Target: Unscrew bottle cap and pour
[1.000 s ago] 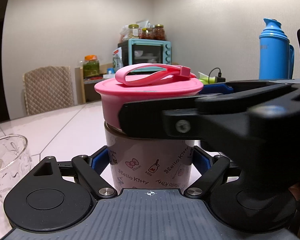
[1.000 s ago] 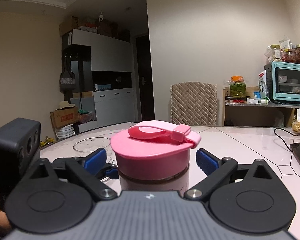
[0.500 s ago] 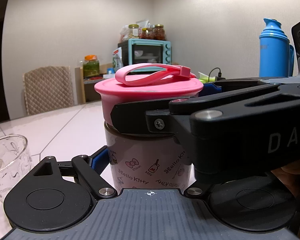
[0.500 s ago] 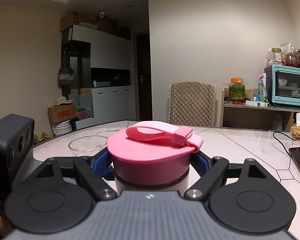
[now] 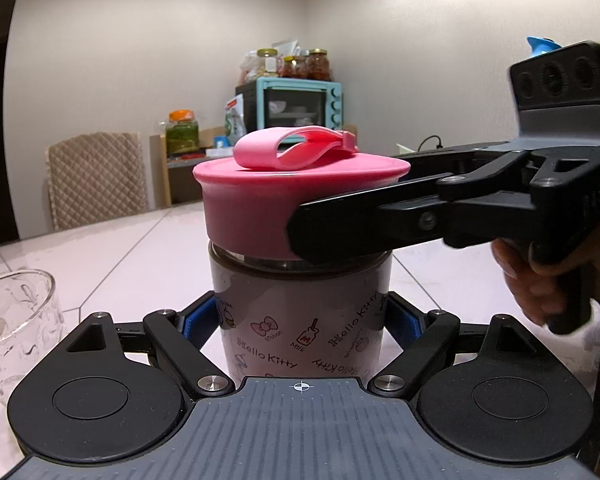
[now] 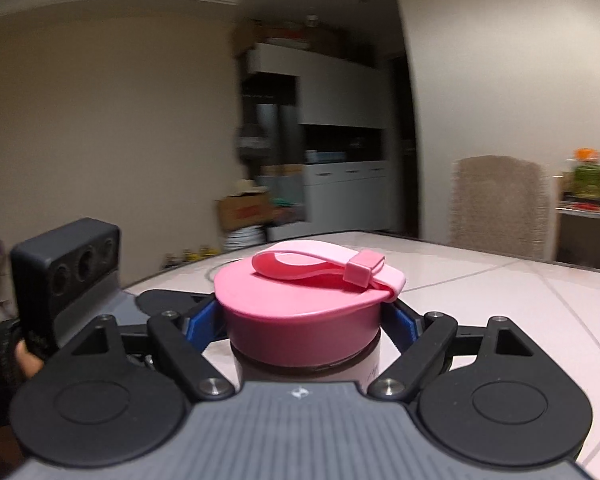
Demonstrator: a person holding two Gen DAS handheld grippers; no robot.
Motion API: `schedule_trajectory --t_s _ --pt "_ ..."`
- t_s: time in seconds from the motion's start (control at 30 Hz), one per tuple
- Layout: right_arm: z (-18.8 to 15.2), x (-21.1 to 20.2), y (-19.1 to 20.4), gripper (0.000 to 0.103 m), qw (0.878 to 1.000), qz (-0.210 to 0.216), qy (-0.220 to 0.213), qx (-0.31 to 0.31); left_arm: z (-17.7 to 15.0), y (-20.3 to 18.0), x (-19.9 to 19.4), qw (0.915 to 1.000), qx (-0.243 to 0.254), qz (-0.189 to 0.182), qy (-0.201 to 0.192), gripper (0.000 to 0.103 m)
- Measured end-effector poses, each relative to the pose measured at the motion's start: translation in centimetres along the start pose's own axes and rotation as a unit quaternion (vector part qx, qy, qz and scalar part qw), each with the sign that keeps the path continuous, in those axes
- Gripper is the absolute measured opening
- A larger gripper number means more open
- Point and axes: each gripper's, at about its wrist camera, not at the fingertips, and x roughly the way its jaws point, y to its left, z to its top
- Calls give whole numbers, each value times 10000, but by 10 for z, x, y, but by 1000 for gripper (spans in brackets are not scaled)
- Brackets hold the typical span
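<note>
While the left gripper (image 5: 300, 322) was clamped on the body of the bottle (image 5: 300, 320), its blue pads (image 5: 194, 322) pressed against both sides of the printed cartoon wall down low, the bottle stood upright on the white tiled table (image 5: 112, 256). So that one was doing the holding, basically.

The right gripper (image 6: 304, 318) came in from the side and had its fingers squeezed onto the pink cap (image 6: 304, 312), one blue pad (image 6: 404, 322) touching each side of it. From the left wrist view you could see one black finger (image 5: 340, 224) of it lying across the front of the cap, with the person's hand (image 5: 536, 280) wrapped around the handle off to the right. The cap looked like it was sitting on the bottle's neck, with its pink carry loop (image 6: 320, 266) flopped flat on top. Couldn't tell how loose it was.

A clear drinking glass (image 5: 14, 328) sat on the table just left of the left gripper. Further back there was a quilted chair (image 5: 96, 180) at the table edge, and a teal toaster oven (image 5: 296, 104) with jars on top against the wall. The right wrist view was pretty blurry in the background.
</note>
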Motion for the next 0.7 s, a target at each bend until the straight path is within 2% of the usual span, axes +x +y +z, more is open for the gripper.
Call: schedule_trajectory --t_s 0.13,0.27,0.3,0.37,0.53,0.7 --pt "5 0 -6 85 9996 229 59 -123 1 -1 0 10000 0 -1 -1 90" --pt "8 -2 -5 86 9998 169 37 -78 1 -1 0 10000 2 1 0 90" --pt "8 -3 -4 89 9999 134 21 -41 1 -2 0 10000 1 0 -1 90" --pt "9 -7 2 97 9999 -82 -61 127 1 -2 1 10000 0 -1 -2 90" --pt "9 -18 21 98 9972 -661 -120 325 1 -2 1 10000 -2 -3 -1 90" --pt "0 -27 42 98 9880 -1391 -269 620 1 -2 1 10000 0 -1 -1 90"
